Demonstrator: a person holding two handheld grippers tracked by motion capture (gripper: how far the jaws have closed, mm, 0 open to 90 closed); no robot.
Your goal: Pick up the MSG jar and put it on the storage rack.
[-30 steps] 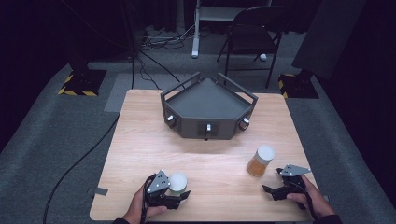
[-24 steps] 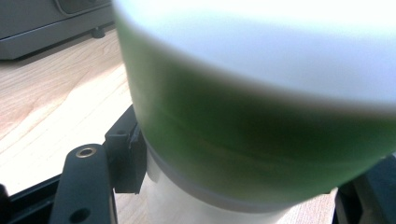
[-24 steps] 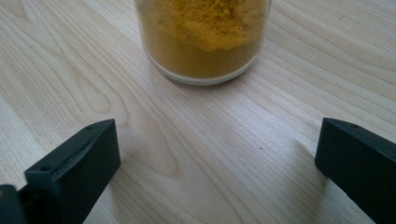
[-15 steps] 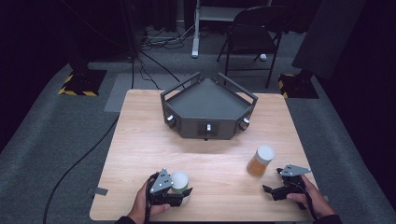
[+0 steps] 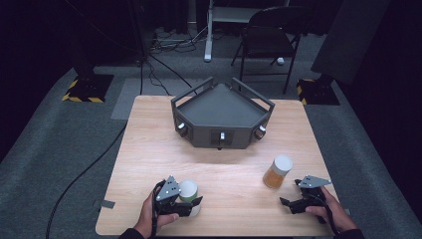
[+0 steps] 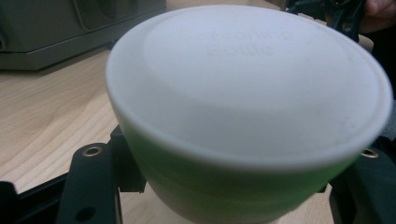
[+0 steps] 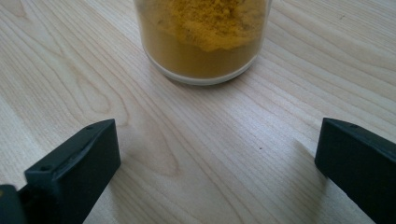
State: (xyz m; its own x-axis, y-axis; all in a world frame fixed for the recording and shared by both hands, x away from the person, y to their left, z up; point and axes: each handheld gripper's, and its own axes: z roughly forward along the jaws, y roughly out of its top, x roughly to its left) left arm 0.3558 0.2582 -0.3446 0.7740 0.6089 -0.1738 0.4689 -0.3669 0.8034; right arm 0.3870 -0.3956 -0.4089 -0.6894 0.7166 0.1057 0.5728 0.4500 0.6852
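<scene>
A green jar with a white lid (image 5: 188,189) stands near the table's front left, and my left gripper (image 5: 190,201) is shut on its body just under the lid. In the left gripper view the lid (image 6: 247,79) looms close, with a black jaw against each side of the green wall. At the front right my right gripper (image 5: 289,193) rests open on the wood. A clear jar of orange powder with a white lid (image 5: 277,172) stands just beyond it. In the right gripper view that jar (image 7: 203,42) is ahead of the spread jaws, apart from them, with bare wood between the two.
A dark grey angular tray with knobs on its front (image 5: 221,107) sits at the table's far middle. A strip of tape (image 5: 106,203) marks the front left corner. Beyond the table are a folding chair (image 5: 268,30) and floor cables (image 5: 164,64).
The left gripper's jaws have drawn in against the green jar, which has barely shifted. The right hand and the powder jar have kept still.
</scene>
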